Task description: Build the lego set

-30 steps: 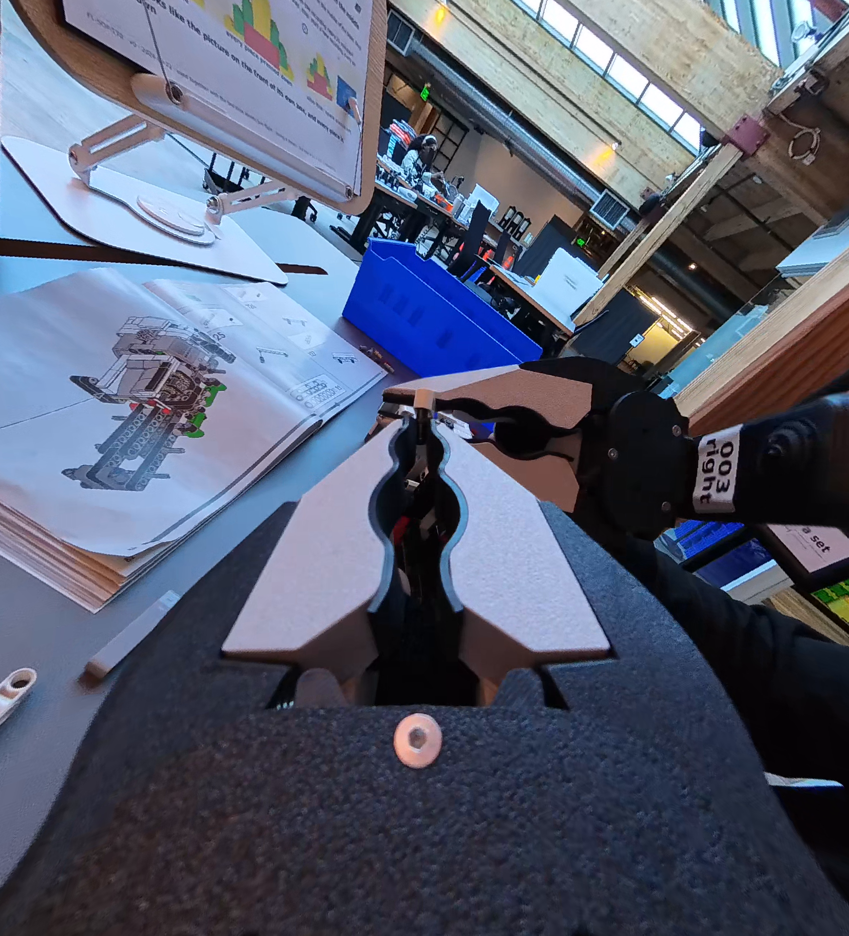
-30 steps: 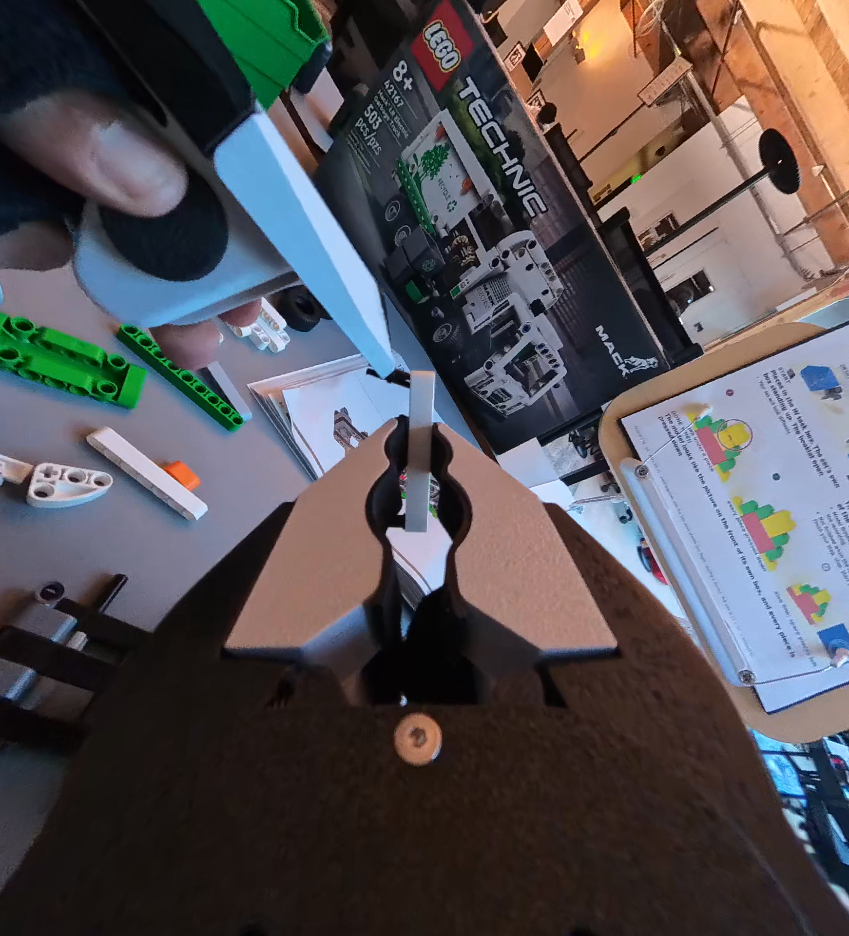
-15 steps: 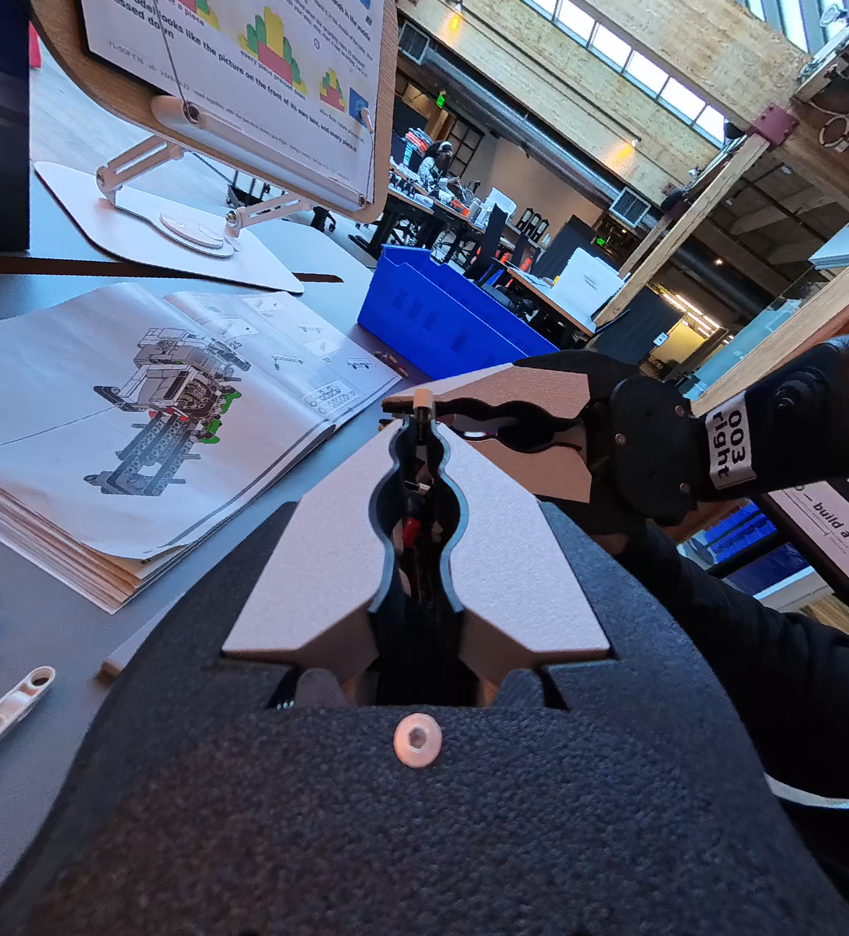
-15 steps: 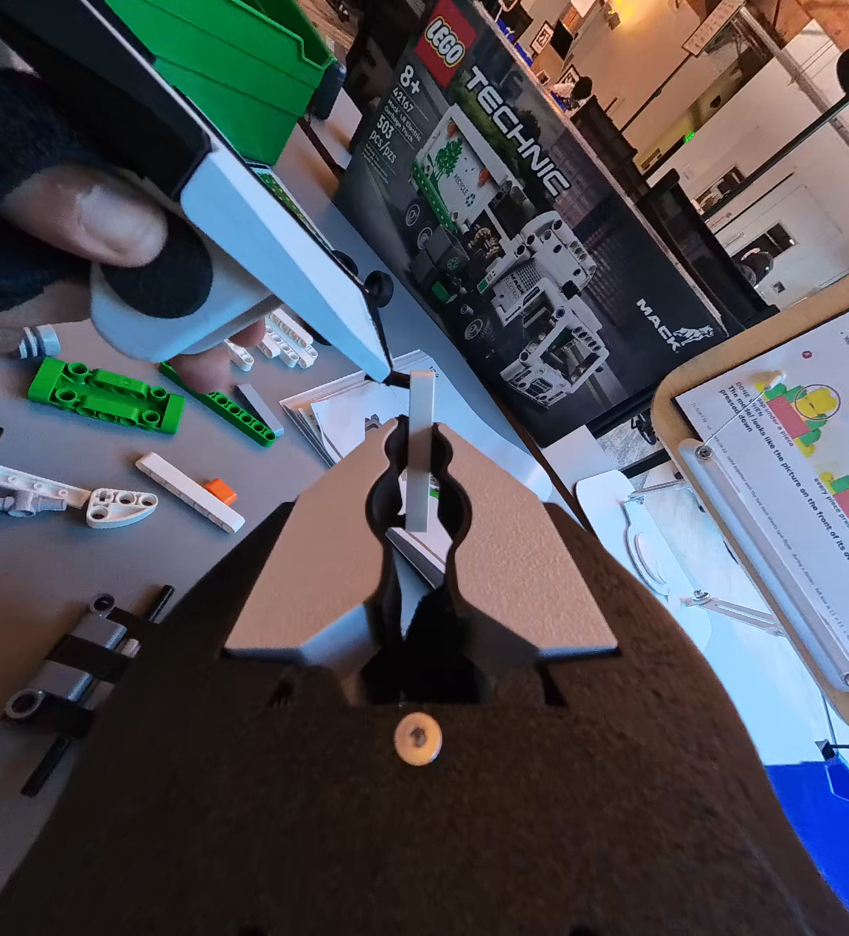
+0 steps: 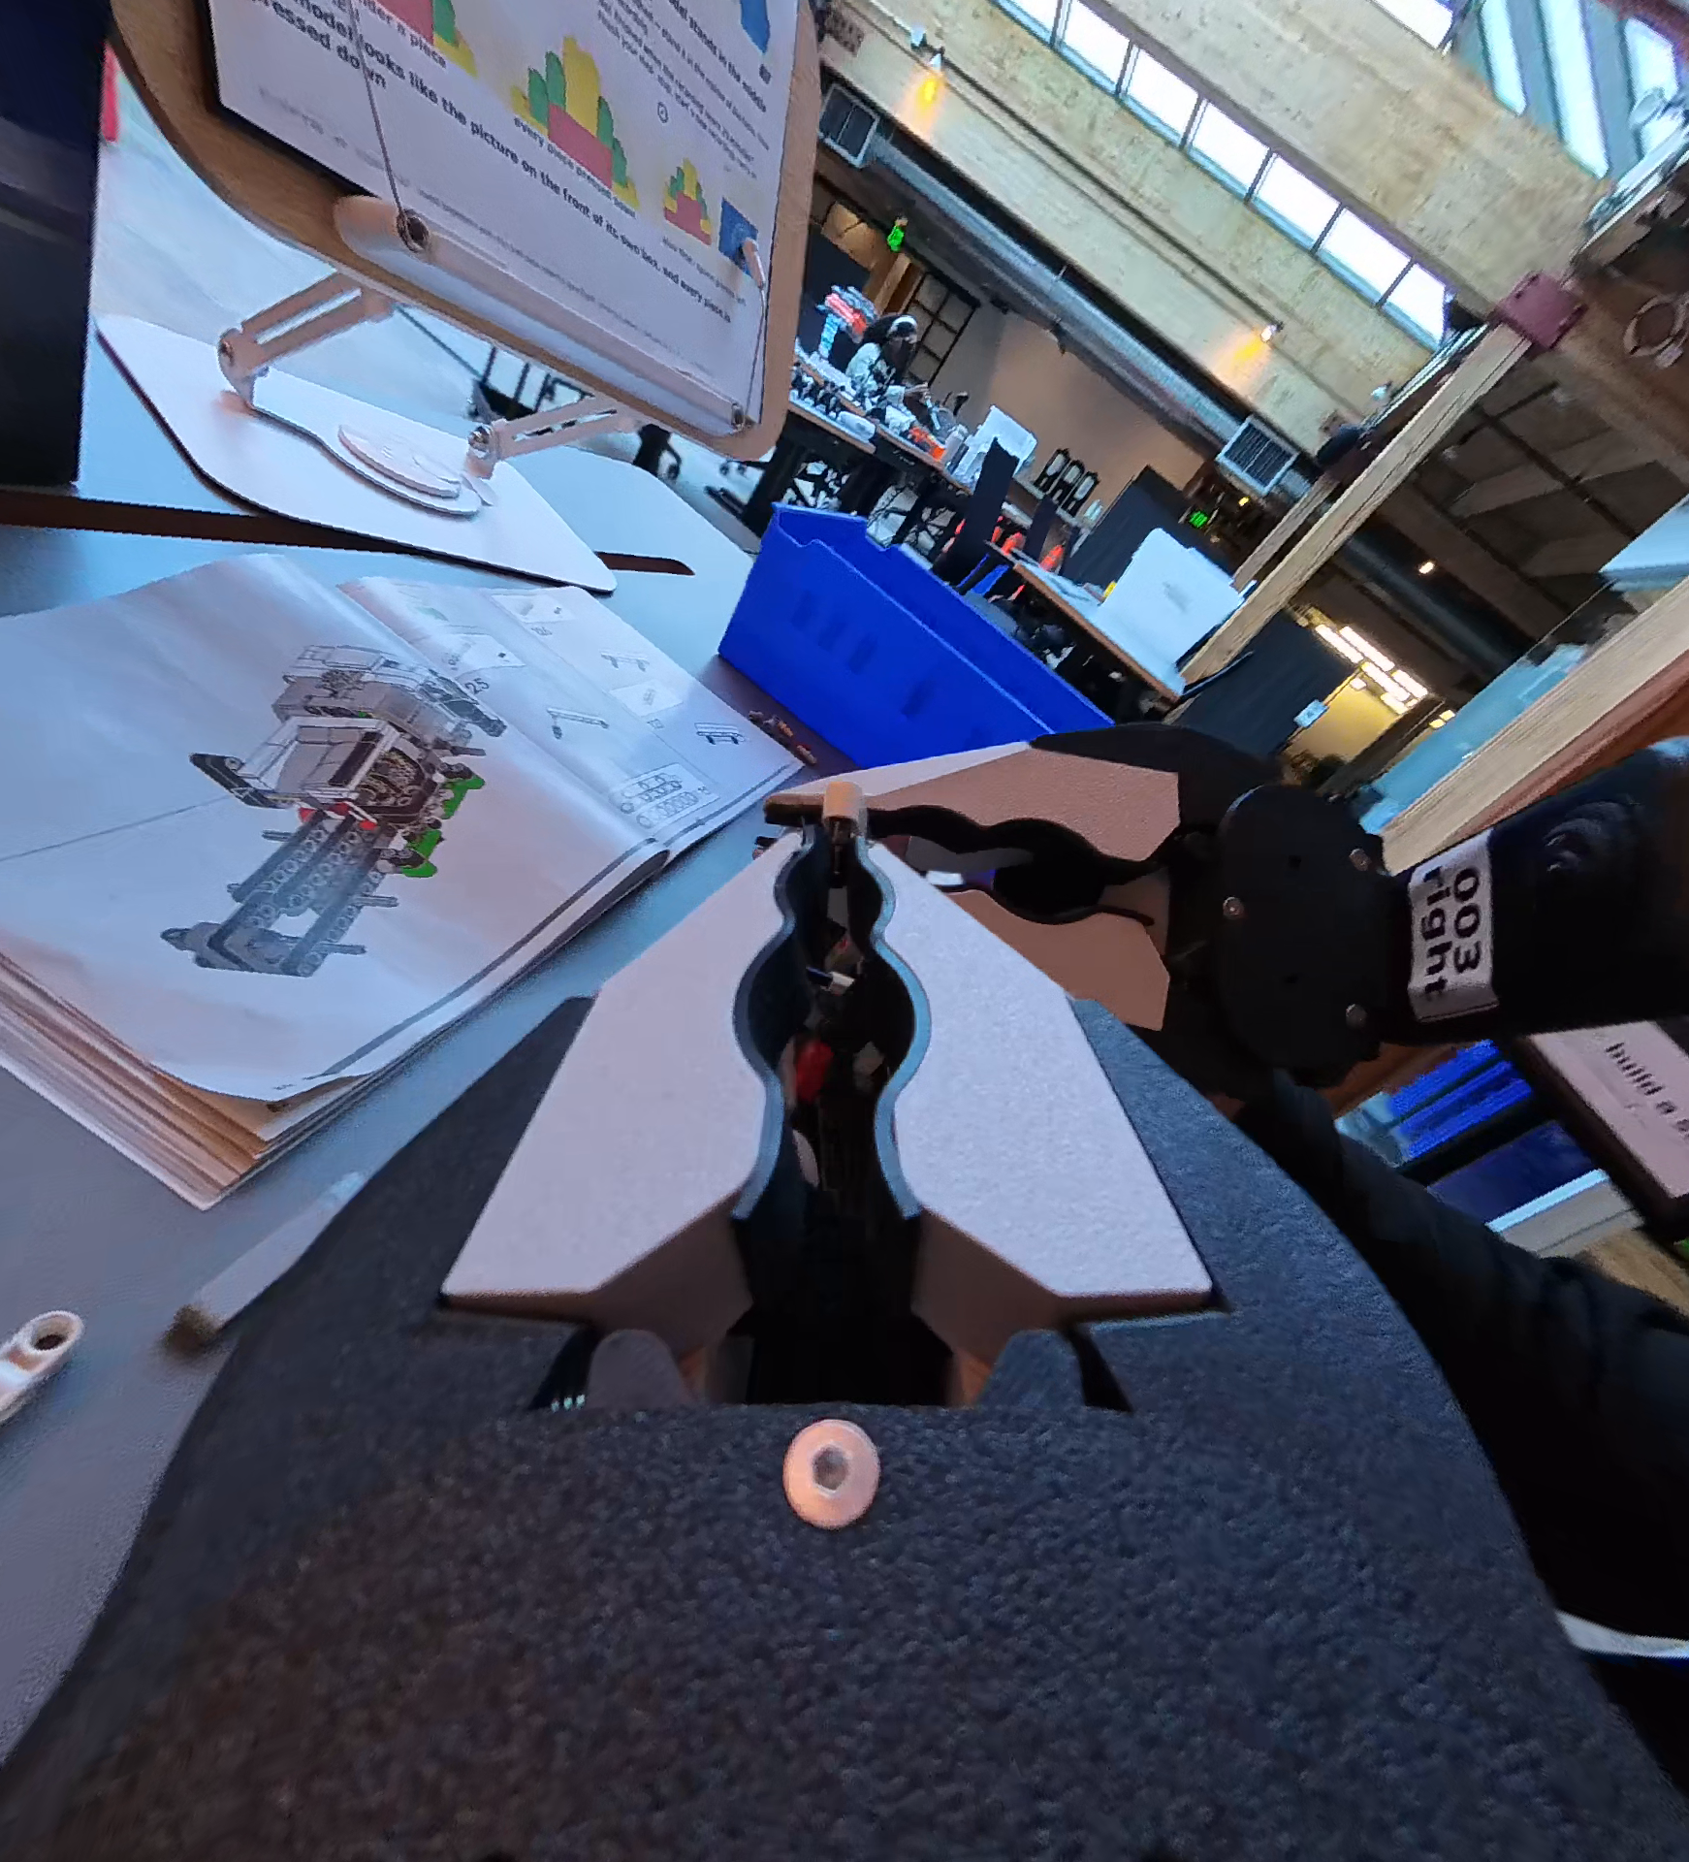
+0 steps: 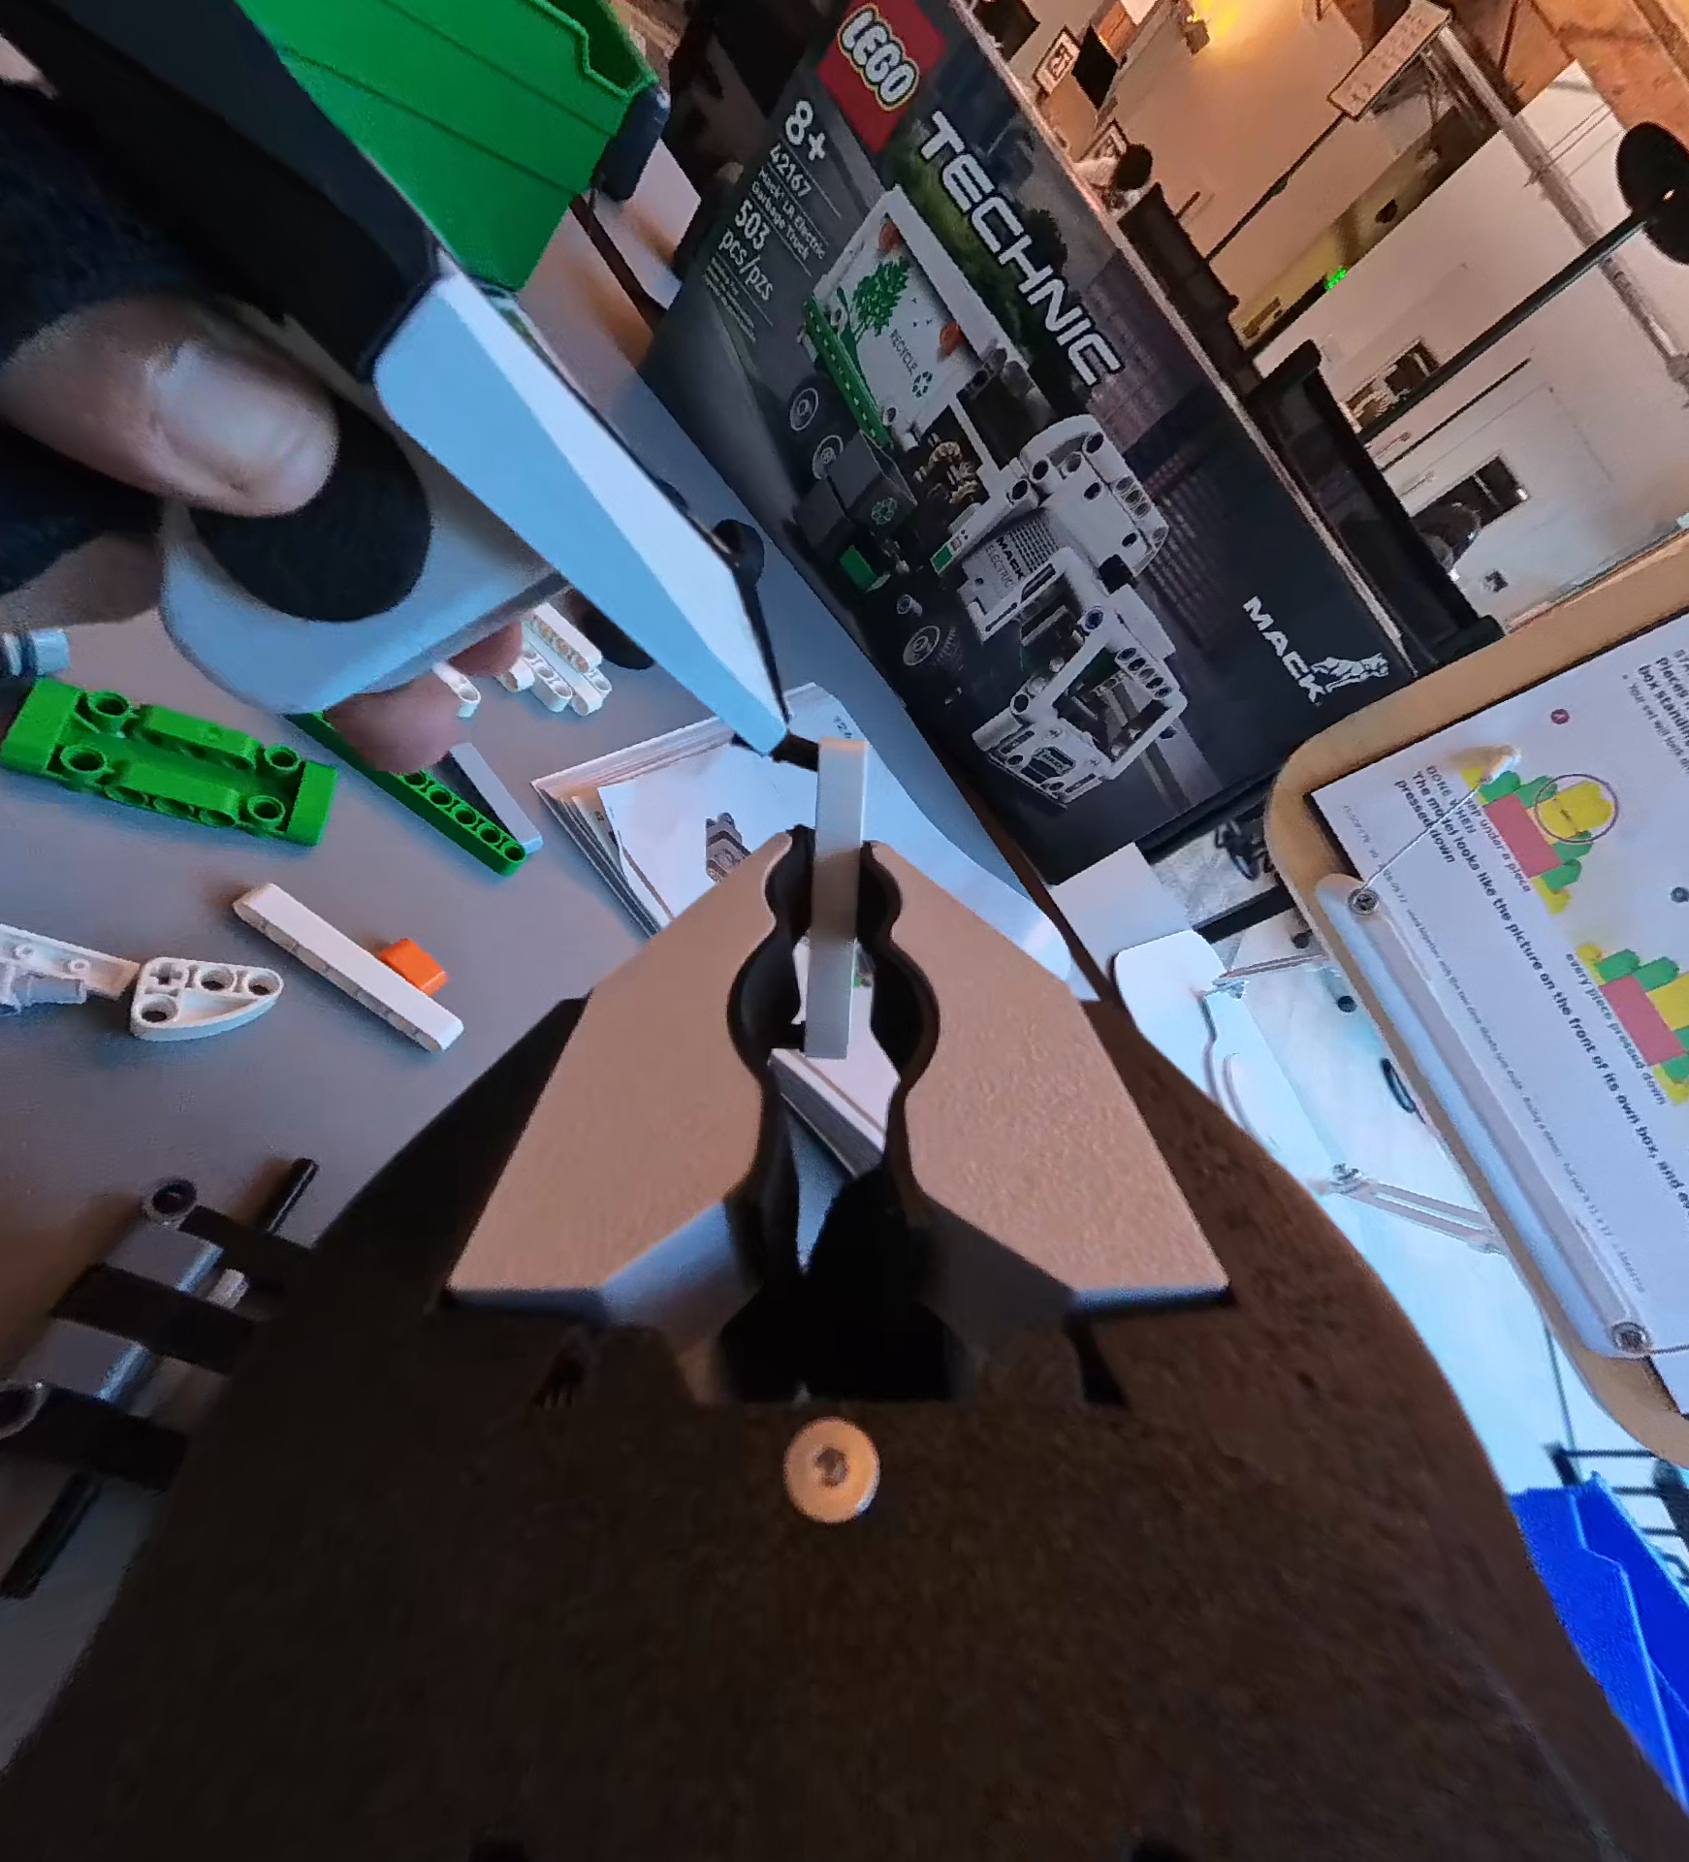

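Grippers meet tip to tip above our open instruction booklet (image 5: 297, 806). Right gripper (image 6: 832, 856) pinches a light grey beam (image 6: 838, 907); left gripper (image 5: 835, 856) looks clamped on a small dark part (image 5: 825, 998), tough to identify.

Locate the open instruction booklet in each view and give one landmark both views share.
Left wrist view: the booklet lies open at left of centre on the grey table, left of the left gripper.
Right wrist view: only a strip of it shows at centre, just beyond the right gripper.
Shared landmark: the blue bin.
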`<action>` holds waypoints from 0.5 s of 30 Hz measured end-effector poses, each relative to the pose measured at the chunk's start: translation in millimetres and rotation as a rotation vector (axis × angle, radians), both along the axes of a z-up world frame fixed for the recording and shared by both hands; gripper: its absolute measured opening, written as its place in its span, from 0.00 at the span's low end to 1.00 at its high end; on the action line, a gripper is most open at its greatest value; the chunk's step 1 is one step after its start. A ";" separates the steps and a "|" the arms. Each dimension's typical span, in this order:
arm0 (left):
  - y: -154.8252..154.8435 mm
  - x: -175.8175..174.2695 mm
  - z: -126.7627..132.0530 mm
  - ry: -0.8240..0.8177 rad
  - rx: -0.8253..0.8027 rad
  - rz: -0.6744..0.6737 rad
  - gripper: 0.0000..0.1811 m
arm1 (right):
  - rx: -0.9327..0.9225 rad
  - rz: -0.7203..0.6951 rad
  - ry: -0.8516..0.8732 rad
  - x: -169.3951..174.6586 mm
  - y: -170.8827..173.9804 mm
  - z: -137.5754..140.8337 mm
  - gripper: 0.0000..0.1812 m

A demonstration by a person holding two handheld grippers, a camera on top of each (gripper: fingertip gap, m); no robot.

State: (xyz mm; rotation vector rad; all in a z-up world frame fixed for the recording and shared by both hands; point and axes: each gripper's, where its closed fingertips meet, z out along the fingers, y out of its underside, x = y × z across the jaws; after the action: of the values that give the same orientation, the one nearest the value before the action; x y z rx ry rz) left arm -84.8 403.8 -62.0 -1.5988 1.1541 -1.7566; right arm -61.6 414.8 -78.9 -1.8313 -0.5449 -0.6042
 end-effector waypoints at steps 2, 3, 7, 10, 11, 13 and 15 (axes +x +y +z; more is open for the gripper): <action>0.5 -0.1 0.1 -0.009 -0.057 -0.014 0.01 | 0.002 -0.005 -0.010 0.2 0.3 0.0 0.04; 0.8 -0.3 0.6 -0.014 -0.086 -0.021 0.01 | 0.008 -0.006 -0.006 -0.1 0.4 0.4 0.04; 0.6 -1.1 5.9 -0.053 -0.138 -0.035 0.00 | 0.021 0.021 0.119 -3.4 0.9 2.4 0.04; -0.4 -1.3 8.2 -0.063 -0.096 -0.024 0.01 | 0.016 0.031 0.192 -5.0 0.4 3.9 0.04; -0.5 -1.4 8.5 -0.062 -0.063 -0.015 0.00 | 0.013 0.033 0.216 -5.6 0.3 3.9 0.04; -1.1 -1.5 9.2 -0.059 0.044 0.016 0.00 | 0.002 0.044 0.271 -7.0 0.2 3.8 0.04; -1.7 -1.1 9.7 -0.050 0.182 0.055 0.00 | -0.010 0.053 0.319 -7.9 -0.6 4.1 0.04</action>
State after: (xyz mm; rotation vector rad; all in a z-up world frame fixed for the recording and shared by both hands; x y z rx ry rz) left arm -85.9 402.1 -52.4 -1.4575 1.1975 -1.5986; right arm -69.5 414.2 -74.8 -1.8698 -0.3808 -0.2649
